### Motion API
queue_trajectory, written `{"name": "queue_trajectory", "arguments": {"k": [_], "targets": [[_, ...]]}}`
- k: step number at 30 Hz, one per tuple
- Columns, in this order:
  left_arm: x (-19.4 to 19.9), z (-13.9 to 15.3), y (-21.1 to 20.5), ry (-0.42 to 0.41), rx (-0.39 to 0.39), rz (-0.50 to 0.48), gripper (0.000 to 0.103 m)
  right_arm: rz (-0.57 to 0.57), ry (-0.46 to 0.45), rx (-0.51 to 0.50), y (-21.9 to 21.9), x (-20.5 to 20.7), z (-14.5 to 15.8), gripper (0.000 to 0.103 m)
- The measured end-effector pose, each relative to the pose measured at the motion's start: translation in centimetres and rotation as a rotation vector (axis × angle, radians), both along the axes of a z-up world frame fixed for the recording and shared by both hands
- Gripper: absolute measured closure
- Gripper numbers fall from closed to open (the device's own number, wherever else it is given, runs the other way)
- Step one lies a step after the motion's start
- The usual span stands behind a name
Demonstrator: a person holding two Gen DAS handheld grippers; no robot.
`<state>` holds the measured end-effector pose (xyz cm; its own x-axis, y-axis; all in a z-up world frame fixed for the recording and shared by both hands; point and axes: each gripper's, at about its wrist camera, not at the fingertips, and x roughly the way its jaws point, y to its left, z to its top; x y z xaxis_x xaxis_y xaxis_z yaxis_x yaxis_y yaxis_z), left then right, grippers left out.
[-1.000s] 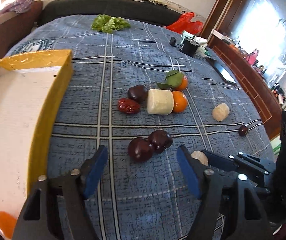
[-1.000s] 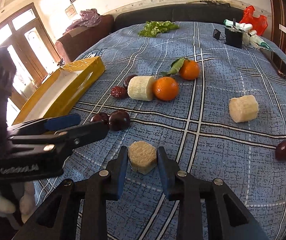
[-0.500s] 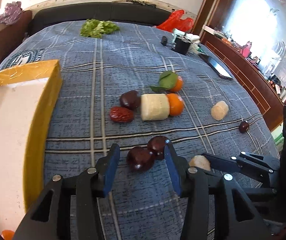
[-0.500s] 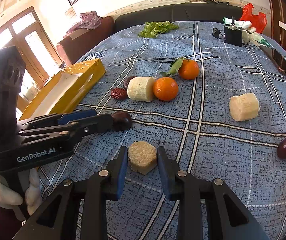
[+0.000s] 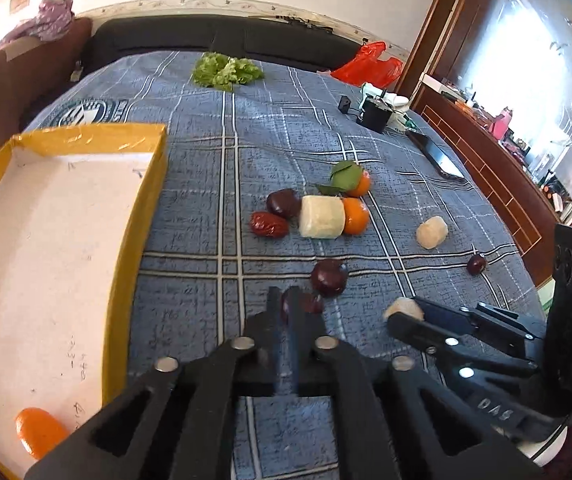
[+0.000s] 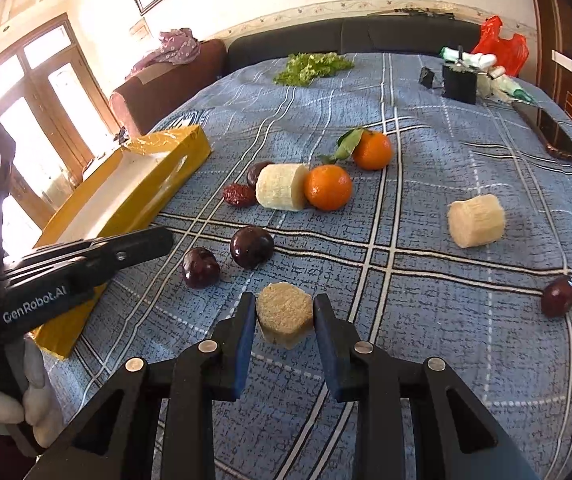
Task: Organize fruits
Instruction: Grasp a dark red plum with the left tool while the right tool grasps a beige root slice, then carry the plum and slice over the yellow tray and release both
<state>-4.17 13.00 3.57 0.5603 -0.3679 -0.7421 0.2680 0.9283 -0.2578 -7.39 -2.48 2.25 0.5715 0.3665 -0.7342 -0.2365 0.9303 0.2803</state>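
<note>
My left gripper (image 5: 284, 300) is shut with nothing between its fingers; its tips are raised just short of a dark plum (image 5: 303, 304), which lies free on the cloth in the right wrist view (image 6: 200, 267). A second dark plum (image 5: 329, 277) lies beside it. My right gripper (image 6: 284, 312) has its pads against both sides of a pale cut fruit chunk (image 6: 284, 314) on the cloth. The yellow box (image 5: 134, 236) with a white floor holds an orange piece (image 5: 40, 432) at its near corner. Two tangerines (image 6: 327, 187), a pale cylinder (image 6: 282, 186) and a red date (image 6: 238, 195) lie mid-table.
Another pale chunk (image 6: 475, 220) and a small dark fruit (image 6: 559, 295) lie to the right. Lettuce (image 5: 226, 72), a red bag (image 5: 367, 68), a black box (image 6: 459, 82) and a phone (image 6: 557, 136) sit at the far side. The blue plaid cloth (image 5: 206, 184) covers the table.
My left gripper closed from wide open to shut and pulled back and up; the plum that was between its fingers stayed on the cloth. My right gripper has not moved.
</note>
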Motion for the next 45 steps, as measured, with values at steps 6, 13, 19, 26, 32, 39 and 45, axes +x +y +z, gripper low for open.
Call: {"name": "queue_trajectory", "arguments": {"k": [6, 13, 19, 26, 32, 39, 45], "targets": [[-0.3, -0.1, -1.0, -0.055, 0.023, -0.03, 0.038, -0.014, -0.001, -0.003, -0.2, -1.3, 0.8, 0.071], [0.9, -2.7, -4.0, 0.003, 0.147, -0.066, 0.076, -0.003, -0.021, -0.017, 0.4, -2.1, 2.2, 0.071], [-1.1, 0.1, -0.5, -0.049, 0.028, 0.039, 0.076, 0.025, -0.059, -0.03, 1.6, -2.6, 4.4, 0.071], [-4.8, 4.7, 9.6, -0.11, -0.053, 0.283, 0.075, 0.153, -0.071, 0.017, 7.3, -1.8, 6.7, 0.07], [-3.4, 4.9, 19.4, -0.06, 0.081, 0.493, 0.075, 0.291, 0.004, 0.13, 14.6, 1.3, 7.1, 0.07], [-1.5, 1.6, 24.2, 0.05, 0.09, 0.559, 0.075, 0.382, 0.138, 0.061, 23.8, 5.1, 2.6, 0.07], [-1.1, 0.3, 25.5, 0.086, 0.03, 0.557, 0.066, 0.425, 0.169, -0.001, 27.6, 5.4, 0.6, 0.069]]}}
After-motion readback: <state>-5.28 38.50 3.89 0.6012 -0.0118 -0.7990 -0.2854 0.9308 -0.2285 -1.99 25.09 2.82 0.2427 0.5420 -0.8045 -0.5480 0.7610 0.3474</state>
